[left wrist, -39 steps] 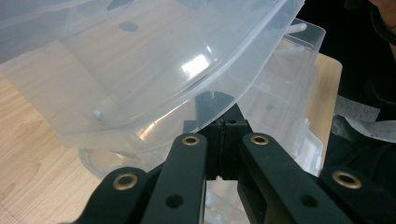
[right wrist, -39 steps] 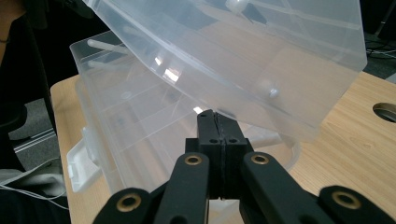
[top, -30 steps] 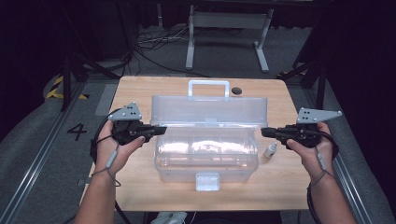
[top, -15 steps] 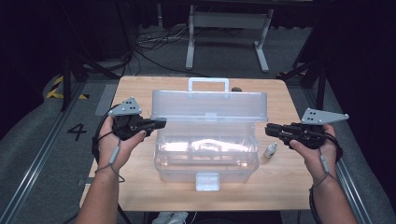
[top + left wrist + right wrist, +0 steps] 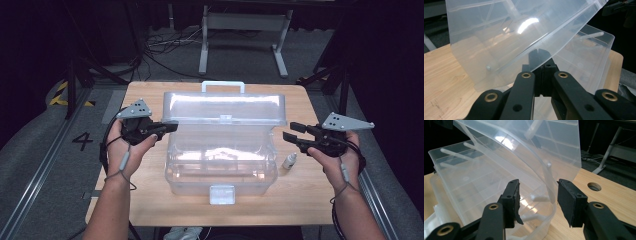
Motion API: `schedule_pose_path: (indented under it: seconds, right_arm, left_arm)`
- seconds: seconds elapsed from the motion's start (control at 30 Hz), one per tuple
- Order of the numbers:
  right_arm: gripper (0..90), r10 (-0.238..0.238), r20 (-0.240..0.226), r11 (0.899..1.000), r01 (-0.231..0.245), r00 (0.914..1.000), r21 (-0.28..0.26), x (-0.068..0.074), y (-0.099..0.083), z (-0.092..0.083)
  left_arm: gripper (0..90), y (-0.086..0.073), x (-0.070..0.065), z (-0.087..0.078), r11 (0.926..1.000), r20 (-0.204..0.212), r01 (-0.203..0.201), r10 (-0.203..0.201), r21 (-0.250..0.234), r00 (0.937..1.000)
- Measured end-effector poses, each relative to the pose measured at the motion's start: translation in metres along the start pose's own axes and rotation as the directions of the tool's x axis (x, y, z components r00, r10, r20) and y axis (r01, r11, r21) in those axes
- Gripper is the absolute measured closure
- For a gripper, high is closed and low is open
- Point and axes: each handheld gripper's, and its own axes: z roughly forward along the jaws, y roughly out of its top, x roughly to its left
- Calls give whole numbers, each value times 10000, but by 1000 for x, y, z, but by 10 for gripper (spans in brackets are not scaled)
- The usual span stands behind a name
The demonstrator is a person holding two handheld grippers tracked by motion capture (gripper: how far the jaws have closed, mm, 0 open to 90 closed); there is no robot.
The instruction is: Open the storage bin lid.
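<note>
A clear plastic storage box point(image 5: 220, 160) is seen standing in the middle of a light wooden table point(image 5: 310, 200), its long side facing the person. The box is see-through, with a white latch point(image 5: 222, 194) at the front edge and a white carry handle point(image 5: 223, 86) at the back. Its lid point(image 5: 223, 108) is raised and tilted up and back over the base. The left gripper point(image 5: 170, 127) is clenched on the left edge of the lid — in the left gripper view the jaws are pressed together with the clear plastic pinched between them. The right gripper point(image 5: 292, 131) is held just off the right end of the box; its jaws have just been opening, and in the right gripper view the pads point(image 5: 512, 200) are parted with the curved lid edge between them, not pressed. A small white bottle point(image 5: 289, 160) is lying on the table just beside the box's right end, below the right gripper.
</note>
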Motion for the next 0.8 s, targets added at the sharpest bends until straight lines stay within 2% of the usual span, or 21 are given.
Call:
schedule_pose_path:
  seconds: [0.1,0.43,0.8]
  right_arm:
    - [503,-79,230,9999,81,9997,-115,2,4,4]
    - [474,-438,1063,9982,478,9934,-352,2,19,22]
    - [428,-517,1394,9980,564,9889,-301,-1,26,44]
  left_arm:
    - [900,2,2,0,10000,-70,-73,73,-57,9999]
    - [900,3,7,3,9984,-6,59,-59,-563,10000]
    - [900,8,11,6,9973,-258,-224,206,-706,9995]
